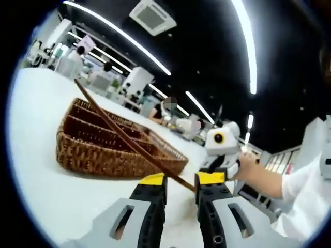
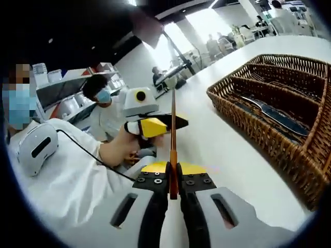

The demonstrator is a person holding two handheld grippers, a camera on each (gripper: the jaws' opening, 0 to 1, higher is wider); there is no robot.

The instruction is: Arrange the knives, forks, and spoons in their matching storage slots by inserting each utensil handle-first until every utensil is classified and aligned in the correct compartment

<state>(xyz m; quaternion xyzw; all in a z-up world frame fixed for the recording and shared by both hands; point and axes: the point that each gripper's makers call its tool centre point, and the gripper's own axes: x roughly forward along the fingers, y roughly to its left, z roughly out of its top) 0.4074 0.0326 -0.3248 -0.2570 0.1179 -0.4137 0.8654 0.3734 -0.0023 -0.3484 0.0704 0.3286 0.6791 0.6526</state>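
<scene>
I cannot make out which kind of utensil I am holding: its far end runs out of focus against the ceiling in both views, so all I read is a long, thin brown utensil (image 2: 173,139). In the right gripper view my right gripper (image 2: 174,178) has its jaws pressed together on the utensil's lower end, and the shaft rises straight up from them. In the left gripper view the same utensil (image 1: 124,135) crosses diagonally in front of the wicker tray (image 1: 93,155), its lower end disappearing at the inner edge of the right-hand jaw of my left gripper (image 1: 181,181); those jaws stand spread with a gap between them, and I cannot tell whether either pad touches the shaft.

The right gripper view looks into the wicker tray (image 2: 248,121) lying toward the far right edge of the white table (image 2: 227,155), and shows a dark-handled knife (image 2: 276,114) lying in one long compartment; the other compartments are hard to read. It also shows my left gripper (image 2: 155,125), yellow-tipped, held in a hand (image 2: 121,147) just off the table's near edge. Blurred people and shelving fill the background.
</scene>
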